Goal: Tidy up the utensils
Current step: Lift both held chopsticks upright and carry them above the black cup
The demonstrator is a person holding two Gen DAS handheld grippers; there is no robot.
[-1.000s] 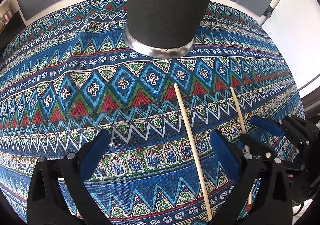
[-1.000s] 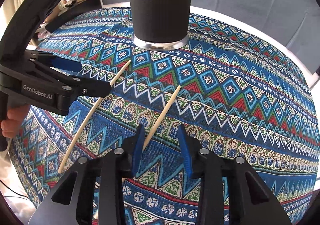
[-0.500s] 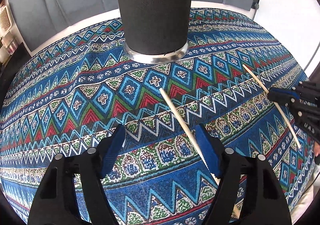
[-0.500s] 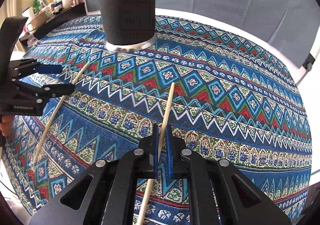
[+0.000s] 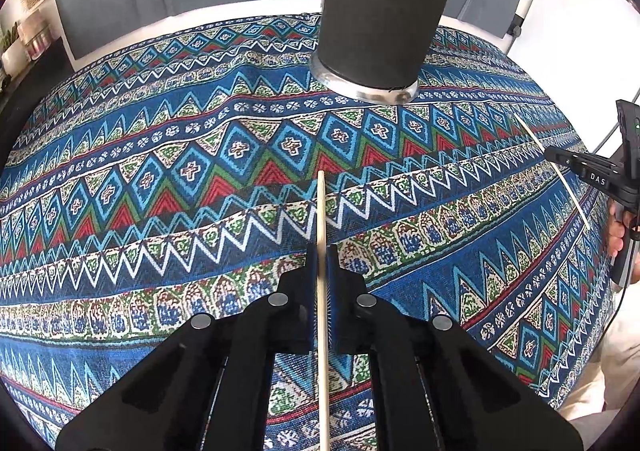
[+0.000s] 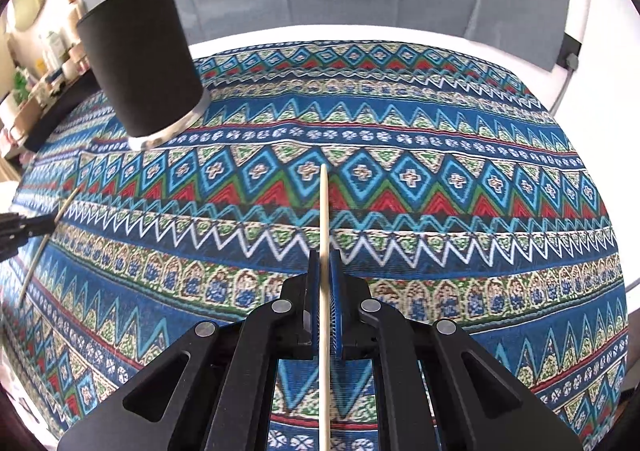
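Note:
My left gripper (image 5: 322, 251) is shut on a pale wooden chopstick (image 5: 321, 211) that runs straight out between its blue pads over the patterned cloth. My right gripper (image 6: 325, 255) is shut on a second chopstick (image 6: 324, 207) in the same way. Each gripper shows small in the other's view: the right gripper (image 5: 560, 155) at the right edge with its chopstick (image 5: 536, 141), the left gripper (image 6: 46, 224) at the left edge with its chopstick (image 6: 38, 257). A tall black holder (image 5: 384, 11) with a metal base stands at the far side; its top (image 6: 128, 3) shows several wooden sticks inside.
A blue, red and green patterned tablecloth (image 5: 180, 171) covers the round table. Grey chairs stand behind it. A shelf with small jars (image 6: 48, 59) sits far left. A hand (image 5: 618, 229) holds the right gripper's grip at the right edge.
Both grippers closed on their chopsticks, the left from wide open. Both moved apart sideways, and each chopstick now lines up straight between its pads. The holder shifted in both views.

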